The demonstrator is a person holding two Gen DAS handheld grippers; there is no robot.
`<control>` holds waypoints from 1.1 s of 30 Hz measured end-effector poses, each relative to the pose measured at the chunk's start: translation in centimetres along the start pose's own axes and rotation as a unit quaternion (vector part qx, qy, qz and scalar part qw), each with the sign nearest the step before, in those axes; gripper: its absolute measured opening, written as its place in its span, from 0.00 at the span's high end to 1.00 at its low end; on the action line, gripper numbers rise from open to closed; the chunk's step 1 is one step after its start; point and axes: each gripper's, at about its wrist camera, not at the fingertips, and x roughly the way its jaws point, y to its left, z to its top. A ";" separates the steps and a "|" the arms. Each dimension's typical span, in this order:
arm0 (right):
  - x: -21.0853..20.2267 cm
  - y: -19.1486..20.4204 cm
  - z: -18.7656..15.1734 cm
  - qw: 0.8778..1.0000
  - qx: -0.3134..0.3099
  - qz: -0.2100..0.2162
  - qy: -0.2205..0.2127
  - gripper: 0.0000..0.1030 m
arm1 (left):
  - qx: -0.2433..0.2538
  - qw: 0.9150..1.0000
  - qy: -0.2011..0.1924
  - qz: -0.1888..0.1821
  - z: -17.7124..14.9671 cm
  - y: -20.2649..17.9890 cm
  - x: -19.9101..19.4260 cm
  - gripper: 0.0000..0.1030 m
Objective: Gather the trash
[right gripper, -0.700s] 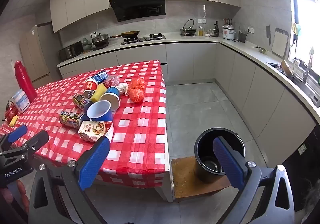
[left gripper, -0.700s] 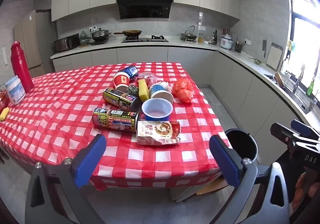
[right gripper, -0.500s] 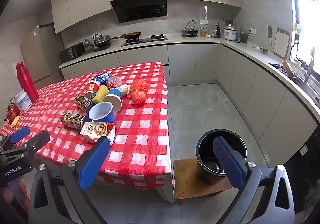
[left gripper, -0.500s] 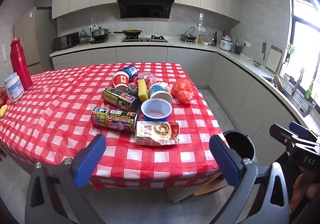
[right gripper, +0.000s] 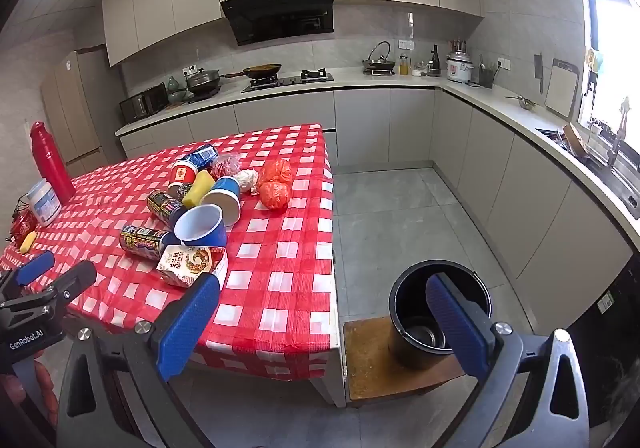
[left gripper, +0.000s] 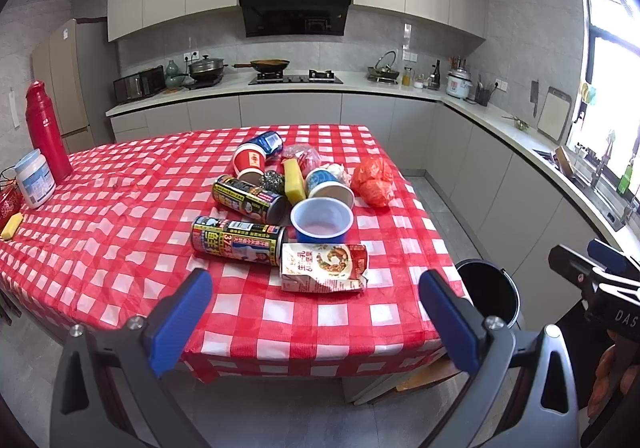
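At the table's near edge, left gripper (left gripper: 316, 312) and right gripper (right gripper: 320, 318) hang spread wide, holding nothing. Trash sits heaped mid-tablecloth (left gripper: 120, 232) — snack packet (left gripper: 323, 267) nearest, bin (right gripper: 440, 312) on the floor beside. Risk: nudged cans (left gripper: 238, 241) rolling off, cups (left gripper: 321, 218) tipping.

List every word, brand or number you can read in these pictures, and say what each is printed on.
"GenRobot.AI": on the left gripper body, seen from the right wrist.
"DAS": cut off at the frame edge, on the right gripper body.
"37": on the near can.
Print on the snack packet, cups and tub: too small or blurred.
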 end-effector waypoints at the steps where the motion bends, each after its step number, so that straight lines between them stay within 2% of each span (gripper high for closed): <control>1: 0.0 0.0 0.0 1.000 -0.001 -0.001 -0.001 0.00 | 0.000 1.000 0.000 -0.001 0.0 -0.1 0.0 0.00; 33: -0.1 -0.2 0.1 1.000 0.001 -0.002 -0.002 0.00 | 0.001 1.000 -0.003 -0.002 -0.2 0.3 -0.1 0.00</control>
